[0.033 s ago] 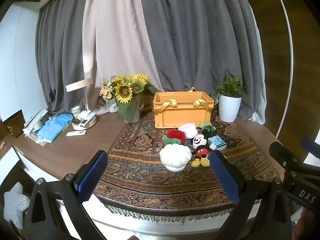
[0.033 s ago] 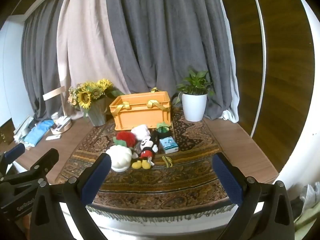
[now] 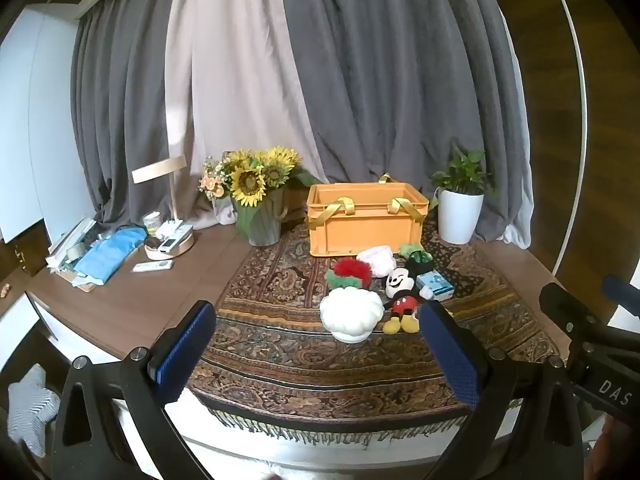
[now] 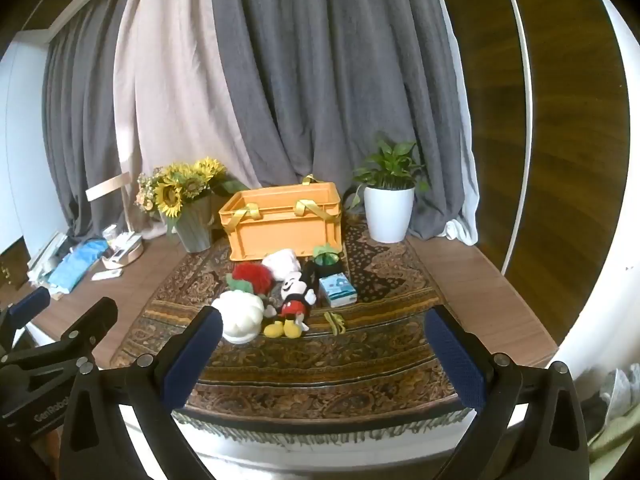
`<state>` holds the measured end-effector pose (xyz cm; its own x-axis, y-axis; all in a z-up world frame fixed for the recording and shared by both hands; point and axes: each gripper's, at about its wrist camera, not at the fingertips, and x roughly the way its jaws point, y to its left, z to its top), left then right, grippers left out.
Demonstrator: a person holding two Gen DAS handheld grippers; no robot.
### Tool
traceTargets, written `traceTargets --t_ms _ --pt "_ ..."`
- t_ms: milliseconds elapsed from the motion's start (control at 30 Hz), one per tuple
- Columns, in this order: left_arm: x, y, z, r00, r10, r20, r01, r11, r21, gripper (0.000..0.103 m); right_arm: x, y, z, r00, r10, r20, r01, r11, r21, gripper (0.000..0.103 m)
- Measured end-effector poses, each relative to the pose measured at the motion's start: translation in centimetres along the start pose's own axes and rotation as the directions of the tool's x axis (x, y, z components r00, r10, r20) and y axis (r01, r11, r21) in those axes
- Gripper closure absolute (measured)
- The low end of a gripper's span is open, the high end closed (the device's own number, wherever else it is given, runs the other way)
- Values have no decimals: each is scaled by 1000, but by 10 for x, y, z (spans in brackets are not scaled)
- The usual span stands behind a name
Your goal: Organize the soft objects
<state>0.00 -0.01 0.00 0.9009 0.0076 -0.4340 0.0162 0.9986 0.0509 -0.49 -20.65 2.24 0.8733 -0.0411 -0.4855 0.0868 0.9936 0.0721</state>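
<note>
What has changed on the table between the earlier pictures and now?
Nothing visibly changed. The left gripper and right gripper both stay open and empty, and the soft toys, such as the mouse plush, still lie in front of the orange crate.

An orange plastic crate (image 3: 364, 220) is set on a patterned rug (image 3: 280, 344); soft toys are clustered before it, a white potted plant (image 3: 460, 216) right, a sunflower vase (image 3: 260, 216) left.

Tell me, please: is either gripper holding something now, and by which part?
Nothing is held. The left gripper and right gripper are both open and empty, short of the toys on the rug.
</note>
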Motion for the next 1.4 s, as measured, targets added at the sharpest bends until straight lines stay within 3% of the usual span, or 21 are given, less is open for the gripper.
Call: traceTargets --t_ms 1400 --pt "5 -2 -5 1000 -16 -3 16 1000 -6 0 5 2 1 1000 12 -9 -12 1000 6 1"
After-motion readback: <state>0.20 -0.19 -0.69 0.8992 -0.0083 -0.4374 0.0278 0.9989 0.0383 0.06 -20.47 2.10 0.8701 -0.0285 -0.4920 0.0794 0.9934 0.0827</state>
